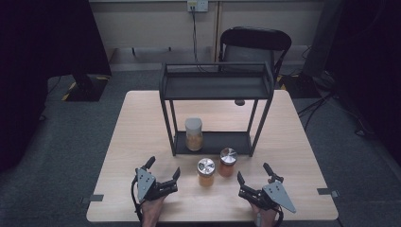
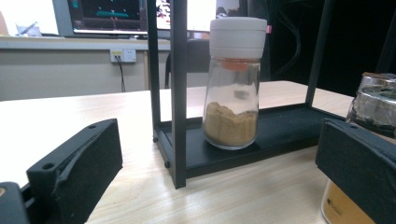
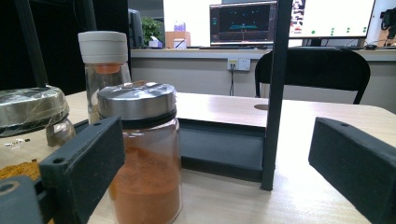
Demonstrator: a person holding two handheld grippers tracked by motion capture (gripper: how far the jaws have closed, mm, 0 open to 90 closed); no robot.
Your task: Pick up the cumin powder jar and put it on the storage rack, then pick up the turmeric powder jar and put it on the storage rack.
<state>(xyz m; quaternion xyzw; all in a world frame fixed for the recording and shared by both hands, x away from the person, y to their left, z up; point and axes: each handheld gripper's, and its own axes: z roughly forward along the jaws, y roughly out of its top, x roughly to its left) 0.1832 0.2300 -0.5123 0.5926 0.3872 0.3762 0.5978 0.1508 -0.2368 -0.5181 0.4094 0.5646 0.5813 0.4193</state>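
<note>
Grey carpet, a folding chair (image 1: 255, 45) and lit monitors (image 3: 243, 21) are framing the pale wooden table (image 1: 142, 123) you are working at.

Your left gripper (image 1: 163, 172) is resting low near the table's near edge with its jaws spread wide and nothing between them; in the left gripper view they are bracketing the shelf post and the white-capped jar (image 2: 233, 84), though that jar is standing well beyond them. Your right gripper (image 1: 253, 177) is likewise gaping wide and carrying nothing, and in the right gripper view its jaws are opening toward the jar of red-orange powder (image 3: 140, 158), whose steel lid is sitting just past the left jaw.

Moving outward, two steel-lidded jars are waiting on the bare table between your hands: the yellow-powder jar (image 1: 206, 172) nearer your left gripper and the red-orange one (image 1: 228, 161) nearer your right. They are standing upright, close together but apart, just in front of the black two-tier rack (image 1: 215, 87).

The white-capped jar (image 1: 193, 134) is already sitting on the rack's bottom tray, toward its left end, which is leaving open tray to its right. Judging by that, you are shelving jars, and keeping both jaws wide is preparing each hand to close around the jar on its own side.
</note>
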